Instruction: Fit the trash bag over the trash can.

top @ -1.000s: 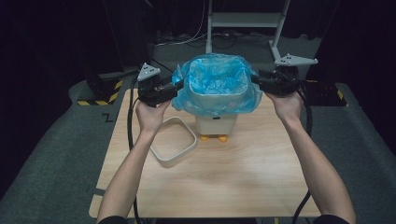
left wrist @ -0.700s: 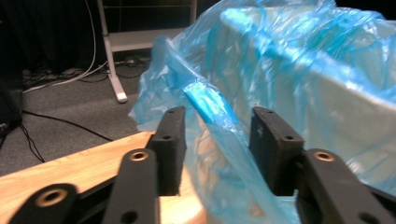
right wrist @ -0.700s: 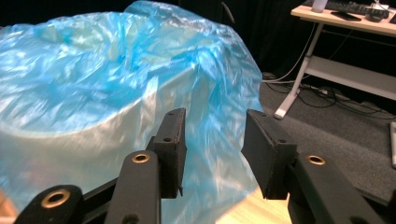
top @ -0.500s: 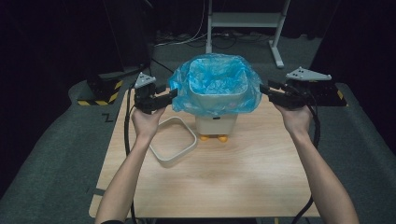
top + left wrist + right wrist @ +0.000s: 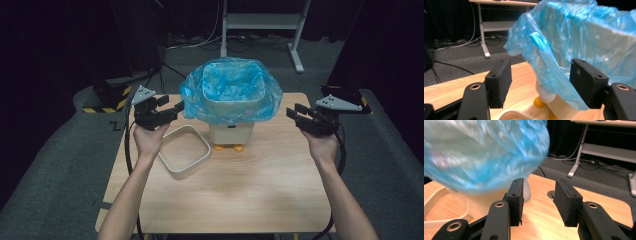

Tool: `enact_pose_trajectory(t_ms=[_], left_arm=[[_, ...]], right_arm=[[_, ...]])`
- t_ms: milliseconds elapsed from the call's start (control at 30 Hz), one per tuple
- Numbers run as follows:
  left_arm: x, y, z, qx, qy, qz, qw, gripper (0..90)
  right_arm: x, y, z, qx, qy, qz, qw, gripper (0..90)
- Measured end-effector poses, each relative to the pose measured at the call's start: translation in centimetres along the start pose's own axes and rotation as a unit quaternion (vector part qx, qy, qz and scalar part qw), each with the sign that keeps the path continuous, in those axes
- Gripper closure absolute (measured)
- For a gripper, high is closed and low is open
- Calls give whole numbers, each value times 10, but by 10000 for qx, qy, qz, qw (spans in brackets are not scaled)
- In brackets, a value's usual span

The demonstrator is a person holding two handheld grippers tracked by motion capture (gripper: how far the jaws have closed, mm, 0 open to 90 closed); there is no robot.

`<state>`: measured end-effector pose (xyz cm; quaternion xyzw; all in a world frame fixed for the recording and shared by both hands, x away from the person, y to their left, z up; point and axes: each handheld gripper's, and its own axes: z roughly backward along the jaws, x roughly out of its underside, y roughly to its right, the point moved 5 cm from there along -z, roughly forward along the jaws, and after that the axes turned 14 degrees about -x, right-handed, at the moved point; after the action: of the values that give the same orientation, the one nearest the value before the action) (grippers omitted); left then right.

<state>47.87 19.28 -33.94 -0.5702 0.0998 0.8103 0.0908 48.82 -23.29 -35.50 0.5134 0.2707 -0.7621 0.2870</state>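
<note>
The small white bin [image 5: 231,131] with orange feet stands upright near the middle of the wooden counter [image 5: 250,195], and the blue plastic bag [image 5: 230,90] is already turned over its rim, hanging down outside on all sides. The left tool [image 5: 176,108] is seen just beside the left skirt of the bag; its jaws have just been opening, they stand wide, and in the left gripper view a fold of the film hangs between them without being pressed. The right tool [image 5: 292,113] is held apart from the bag on the other side, its jaws half open with nothing between them. The step in hand is judged to be the settling of the liner, with the bag let go. To do it well, the film should be released fully before the tools are drawn outward, so that the light bin is not dragged or tipped, and the skirt should be checked for even hang. The white ring frame [image 5: 184,150] lies flat just beside the bin, probably to be pressed over the rim. No brand, label or writing can be read anywhere.
</note>
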Motion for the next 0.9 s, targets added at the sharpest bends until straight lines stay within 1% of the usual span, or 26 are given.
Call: enact_pose_trajectory(t_ms=[100,200,300,367,400,467,533,633,700,800,900], left_arm=[[10,-5,0,-18,-49,43,10000,337],[14,-7,2,8,7,90,10000,334],[14,-6,6,79,75,20,9999,325],[12,-5,9,137,170,69,9997,321],[11,-5,11,167,224,52,9996,319],[11,-3,13,205,253,48,9995,312],[14,-3,13,168,266,-7,9995,308],[21,-5,13,182,227,23,9996,306],[25,-7,14,180,227,66,9996,306],[30,-10,16,172,233,90,9995,303],[35,-12,17,83,194,26,9998,308]], right_arm=[[15,4,-1,65,-7,-99,9999,593],[29,9,-3,91,-40,-220,9997,592],[40,13,-5,92,-66,-309,9995,591],[46,14,-6,78,-72,-355,9993,591],[48,14,-6,76,-75,-367,9993,591],[52,14,-7,73,-86,-384,9992,591],[57,15,-8,71,-110,-400,9991,592],[63,16,-10,83,-111,-420,9990,592],[68,17,-11,101,-116,-477,9987,591],[74,18,-13,142,-161,-484,9986,589],[81,19,-16,183,-224,-483,9984,586]])
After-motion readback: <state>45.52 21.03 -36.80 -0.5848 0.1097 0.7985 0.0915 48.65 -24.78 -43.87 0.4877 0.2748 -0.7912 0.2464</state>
